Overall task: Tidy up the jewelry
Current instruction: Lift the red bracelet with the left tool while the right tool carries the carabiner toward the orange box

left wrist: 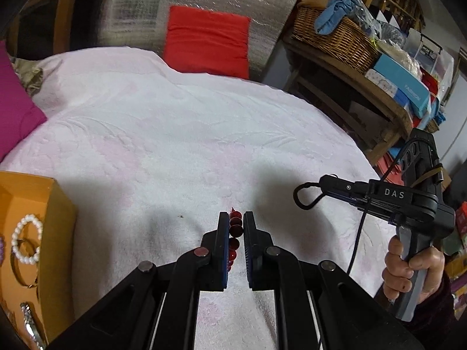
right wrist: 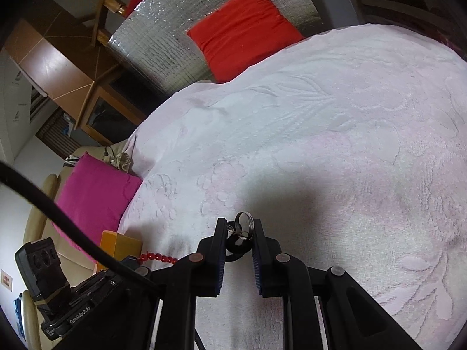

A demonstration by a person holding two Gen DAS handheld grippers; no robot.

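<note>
From the left wrist, the left tool is seen angled downward above the bedspread, its pads clamped on a red bead bracelet. A pearl bracelet lies in the orange box at the left edge. At right, a hand is wrapped around the other tool's handle. From the right wrist, the right tool is seen tilted downward, closed on what appears to be a silver ring with a dark loop beneath it.
</note>
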